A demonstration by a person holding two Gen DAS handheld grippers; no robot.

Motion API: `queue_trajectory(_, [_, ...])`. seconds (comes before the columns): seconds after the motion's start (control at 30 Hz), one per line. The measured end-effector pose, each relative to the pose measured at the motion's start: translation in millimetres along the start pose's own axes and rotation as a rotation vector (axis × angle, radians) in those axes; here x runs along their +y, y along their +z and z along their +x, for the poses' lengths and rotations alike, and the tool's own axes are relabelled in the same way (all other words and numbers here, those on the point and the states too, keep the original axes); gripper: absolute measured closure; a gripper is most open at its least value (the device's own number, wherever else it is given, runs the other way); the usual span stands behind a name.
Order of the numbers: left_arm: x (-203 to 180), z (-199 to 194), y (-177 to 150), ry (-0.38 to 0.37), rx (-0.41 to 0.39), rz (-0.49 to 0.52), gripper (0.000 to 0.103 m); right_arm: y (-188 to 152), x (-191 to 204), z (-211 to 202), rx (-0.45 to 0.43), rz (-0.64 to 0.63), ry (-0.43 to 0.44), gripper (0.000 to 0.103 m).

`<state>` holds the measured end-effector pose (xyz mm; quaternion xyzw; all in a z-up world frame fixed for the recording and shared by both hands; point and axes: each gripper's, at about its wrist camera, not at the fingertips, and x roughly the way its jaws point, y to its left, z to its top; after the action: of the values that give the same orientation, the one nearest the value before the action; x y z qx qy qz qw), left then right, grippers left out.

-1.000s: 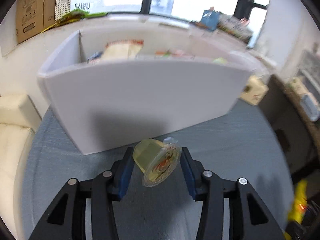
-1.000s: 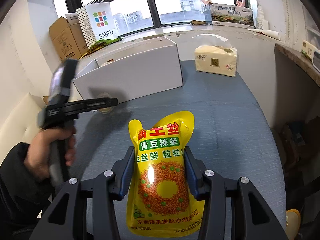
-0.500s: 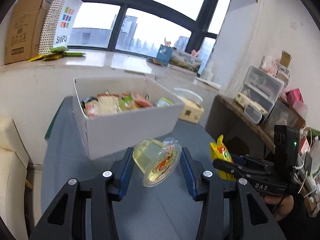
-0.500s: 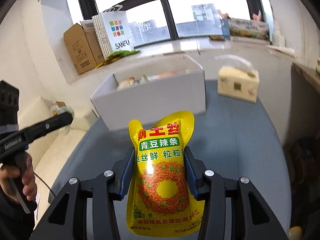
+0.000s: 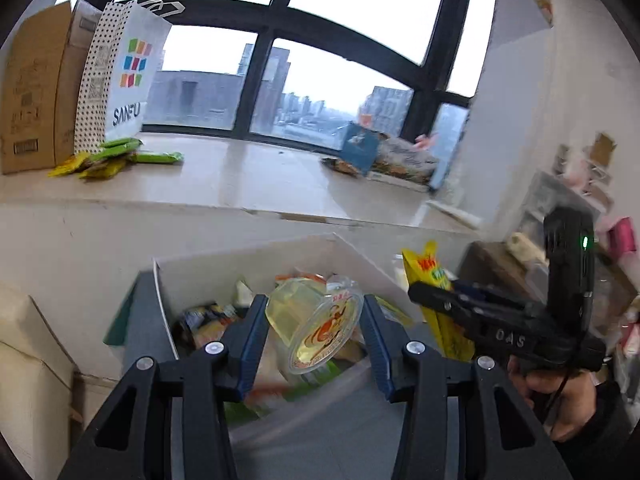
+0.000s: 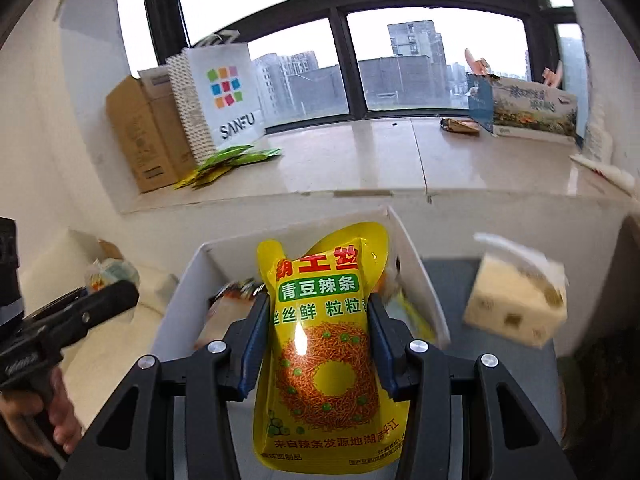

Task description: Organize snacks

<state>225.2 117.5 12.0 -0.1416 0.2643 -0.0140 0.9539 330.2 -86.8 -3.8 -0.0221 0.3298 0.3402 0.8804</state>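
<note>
Left claw (image 5: 314,330): gripping a jelly cup (image 5: 316,326) between both blue pads, low in the centre of the left wrist frame; also showing at the lower left edge of the right wrist frame (image 6: 86,304).
Jelly cup: lying tilted, printed lid facing the camera, pale yellow body pointing away; hanging over the open box (image 5: 248,260).
Right claw (image 6: 316,336): clamping a yellow snack bag (image 6: 324,340) at its middle, in the lower centre of the right wrist frame; appearing at the right of the left wrist frame (image 5: 444,300).
Yellow snack bag: standing upright between the pads, top edge rising above them, green label and red lettering facing the camera; sitting in front of the box's far wall (image 6: 296,236).
Box: white, open-topped, lying below centre in both frames; holding mixed snack packets (image 5: 208,320), blurred.
Tissue pack (image 6: 516,304): lying right of the box on the grey surface (image 6: 452,276), blurred.
Window ledge (image 6: 360,152): running across mid-frame, carrying a cardboard carton (image 6: 140,136), a white shopping bag (image 6: 224,96) and green packets (image 6: 228,158) at the left.
</note>
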Motion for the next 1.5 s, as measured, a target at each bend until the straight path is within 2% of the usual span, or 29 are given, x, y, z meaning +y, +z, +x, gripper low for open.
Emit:
queue_trajectory(0.07, [0.8, 18.1, 9.4, 0.042, 0.002, 0.031, 0.052, 20.3, 0.7, 24.8, 0.014, -0.025, -0.025, 0.053])
queue_trajectory(0.17, [6.6, 41.5, 15.9, 0.048, 0.037, 0.019, 0.051, 46.4, 2.5, 60.9, 0.066, -0.057, -0.053, 0.053])
queue_trajectory(0.2, [8.7, 48.7, 17.5, 0.065, 0.042, 0.023, 0.049, 50.7, 2.5, 66.5, 0.074, -0.058, -0.049, 0.049])
queue_trajectory(0.23, [9.8, 54.2, 18.7, 0.092, 0.046, 0.025, 0.042, 55.9, 2.3, 74.5, 0.089, -0.045, -0.022, 0.039])
queue_trajectory(0.27, [12.4, 58.6, 19.5, 0.112, 0.051, 0.024, 0.019, 57.9, 2.2, 79.4, 0.104, -0.034, -0.001, 0.017])
queue_trajectory(0.3, [16.3, 61.6, 19.6, 0.127, 0.051, 0.013, 0.001, 59.7, 1.7, 83.5, 0.109, -0.023, -0.005, 0.006])
queue_trajectory(0.43, [24.2, 58.8, 14.8, 0.126, 0.054, 0.006, 0.0, 56.2, 4.5, 83.1, 0.078, -0.061, -0.147, 0.006])
queue_trajectory(0.47, [23.6, 55.9, 12.8, 0.131, 0.048, 0.019, 0.0, 54.6, 4.2, 83.4, 0.086, -0.062, -0.14, 0.005])
queue_trajectory(0.5, [21.7, 52.4, 10.9, 0.127, 0.038, 0.036, 0.0, 54.5, 2.9, 84.2, 0.092, -0.059, -0.135, 0.0])
queue_trajectory(0.57, [16.6, 44.7, 8.0, 0.127, 0.025, 0.065, 0.0, 52.0, 2.4, 81.9, 0.093, -0.053, -0.126, 0.0])
queue_trajectory(0.77, [-3.5, 11.2, 0.6, 0.171, -0.009, 0.112, 0.0, 44.0, 10.6, 48.7, 0.0, -0.043, -0.118, 0.0])
queue_trajectory(0.87, [-19.2, -18.4, -7.4, 0.18, -0.058, 0.143, 0.0, 36.5, 19.5, 21.0, -0.067, -0.08, -0.057, 0.0])
queue_trajectory(0.97, [-28.4, -47.5, -15.1, 0.152, -0.093, 0.133, 0.0, 21.6, 33.4, -12.1, -0.113, -0.134, -0.052, 0.0])
queue_trajectory(1.23, [-41.1, -113.3, -44.4, 0.089, -0.075, 0.041, 0.0, -34.3, 55.0, -93.9, -0.152, -0.152, -0.11, 0.0])
queue_trajectory(1.33, [-54.0, -135.6, -62.5, 0.097, -0.079, 0.063, 0.0, -57.0, 61.8, -121.5, -0.172, -0.139, -0.151, 0.0])
queue_trajectory(1.4, [-59.3, -149.0, -73.2, 0.112, -0.094, 0.06, 0.0, -75.5, 67.7, -145.4, -0.21, -0.137, -0.125, 0.0])
queue_trajectory(1.5, [-66.0, -168.4, -87.9, 0.09, -0.084, 0.033, 0.0, -92.4, 68.3, -165.9, -0.189, -0.078, -0.113, 0.0])
